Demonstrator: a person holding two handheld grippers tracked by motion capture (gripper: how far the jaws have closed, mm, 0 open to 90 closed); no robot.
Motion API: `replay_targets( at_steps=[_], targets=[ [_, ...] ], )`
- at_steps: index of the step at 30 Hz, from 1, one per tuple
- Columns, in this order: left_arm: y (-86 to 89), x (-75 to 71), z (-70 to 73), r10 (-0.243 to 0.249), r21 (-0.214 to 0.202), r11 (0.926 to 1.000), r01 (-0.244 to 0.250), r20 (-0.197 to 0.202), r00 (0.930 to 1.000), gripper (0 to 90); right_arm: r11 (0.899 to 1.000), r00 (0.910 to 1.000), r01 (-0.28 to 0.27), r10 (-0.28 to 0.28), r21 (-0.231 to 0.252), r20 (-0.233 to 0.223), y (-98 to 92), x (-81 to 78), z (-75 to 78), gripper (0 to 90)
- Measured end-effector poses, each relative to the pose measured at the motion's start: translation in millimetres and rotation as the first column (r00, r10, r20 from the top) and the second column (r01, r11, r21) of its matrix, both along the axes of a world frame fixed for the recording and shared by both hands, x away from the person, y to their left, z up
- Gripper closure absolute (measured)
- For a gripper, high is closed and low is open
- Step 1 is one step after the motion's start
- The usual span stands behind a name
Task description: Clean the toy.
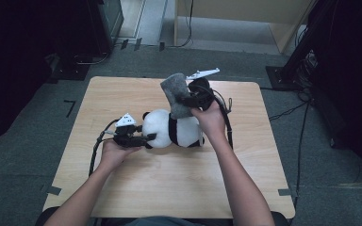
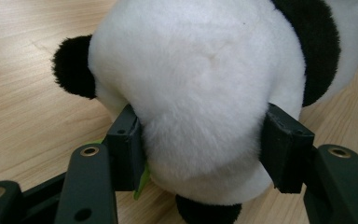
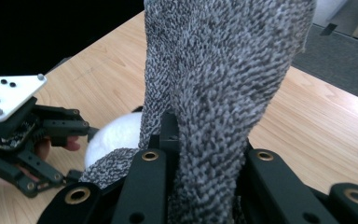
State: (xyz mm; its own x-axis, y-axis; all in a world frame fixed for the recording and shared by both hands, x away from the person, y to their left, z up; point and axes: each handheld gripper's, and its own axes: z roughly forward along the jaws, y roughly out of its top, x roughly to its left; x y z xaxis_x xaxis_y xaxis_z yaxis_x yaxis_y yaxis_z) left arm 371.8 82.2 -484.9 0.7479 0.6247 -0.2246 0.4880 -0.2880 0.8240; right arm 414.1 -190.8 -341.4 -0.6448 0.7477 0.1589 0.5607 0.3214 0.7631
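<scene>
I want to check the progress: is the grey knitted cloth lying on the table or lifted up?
Lifted: the right gripper is shut on the grey knitted cloth, holding it above the panda toy.

In the right gripper view the grey knitted cloth (image 3: 223, 93) is covering the fingertips of the right gripper (image 3: 193, 140) and running off the top edge. The panda's (image 2: 200, 93) face (turned away from the left gripper's (image 2: 205, 140) fingers) is staying hidden, its body cut by the frame.
</scene>
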Motion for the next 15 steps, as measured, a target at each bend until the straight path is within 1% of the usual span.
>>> replay_targets(
  at_steps=[3,5,14,15],
  targets=[
    [-0.2,-0.5,0.1,0.002,0.000,1.0000,-0.002,0.001,1.0000,40.1,1.000,0.9997,-0.021,0.021,-0.014,-0.010,15.0,6.3,-1.1,76.6],
    [-0.3,-1.0,0.0,0.003,-0.001,1.0000,-0.003,0.002,1.0000,40.1,0.999,0.9993,-0.037,0.037,-0.033,-0.007,25.4,9.8,-1.7,76.6],
    [-0.6,-2.0,0.3,0.011,0.003,0.9999,-0.011,0.001,0.9999,40.1,0.995,0.9952,-0.089,0.088,-0.035,-0.044,70.7,22.1,-14.6,76.6],
    [-0.9,-2.2,0.3,0.012,0.004,0.9999,-0.012,0.002,0.9999,40.2,0.995,0.9947,-0.096,0.094,-0.037,-0.042,75.6,23.6,-16.6,76.6]
  ],
)
